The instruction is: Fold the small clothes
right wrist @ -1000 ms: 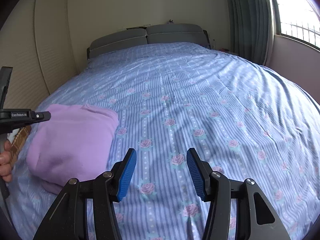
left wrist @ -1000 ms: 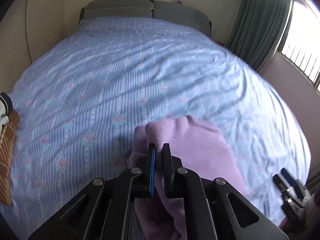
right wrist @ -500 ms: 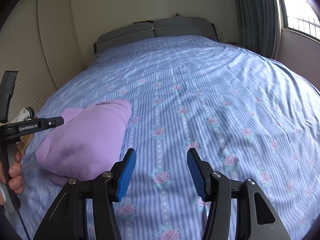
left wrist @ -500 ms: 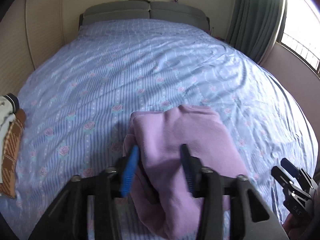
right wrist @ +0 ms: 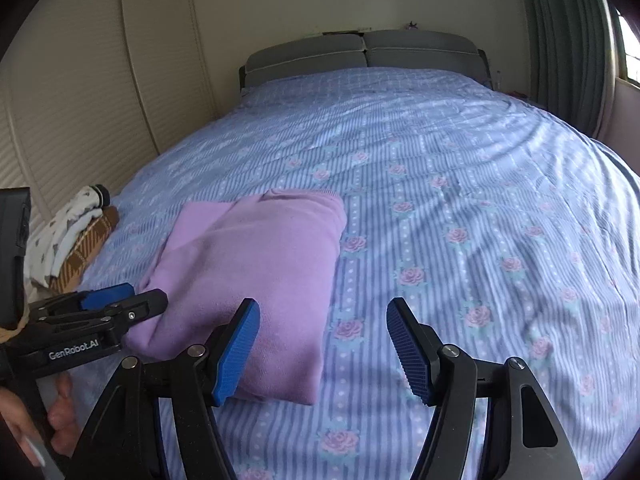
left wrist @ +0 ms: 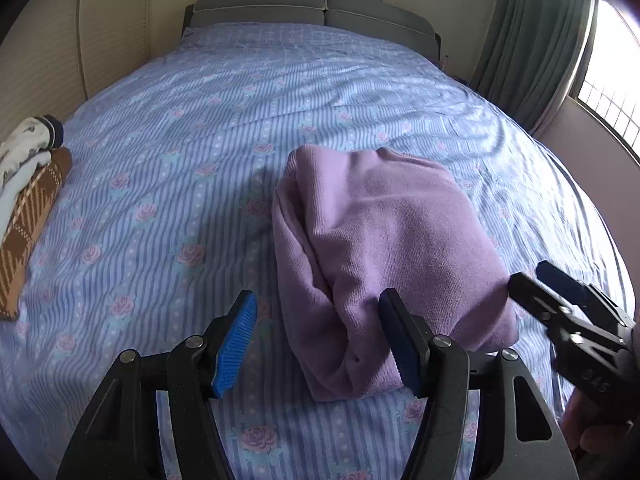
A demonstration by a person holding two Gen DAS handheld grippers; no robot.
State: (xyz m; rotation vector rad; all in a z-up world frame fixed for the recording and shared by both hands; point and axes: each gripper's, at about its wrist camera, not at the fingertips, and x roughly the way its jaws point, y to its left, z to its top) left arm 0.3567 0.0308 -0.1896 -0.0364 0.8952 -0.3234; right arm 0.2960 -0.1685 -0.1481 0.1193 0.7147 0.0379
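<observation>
left gripper (left wrist: 318, 344) jaws wide apart, holding nothing | right gripper (right wrist: 322, 346) same | folded purple garment (left wrist: 384, 256) lying near edge of bed (left wrist: 200, 120) | clothes pile (left wrist: 28, 196) at left edge | loads of bare sheet far and right

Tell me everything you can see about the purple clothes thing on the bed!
The purple garment is a soft, fuzzy-looking lilac knit, folded into a thick, puffy rectangle with rounded edges and layers showing along one side. It lies flat on the blue, rose-patterned bedsheet, apart from the small pile of other clothes. Nothing grips it: the left gripper and the right gripper are both open, near its front edge.
</observation>
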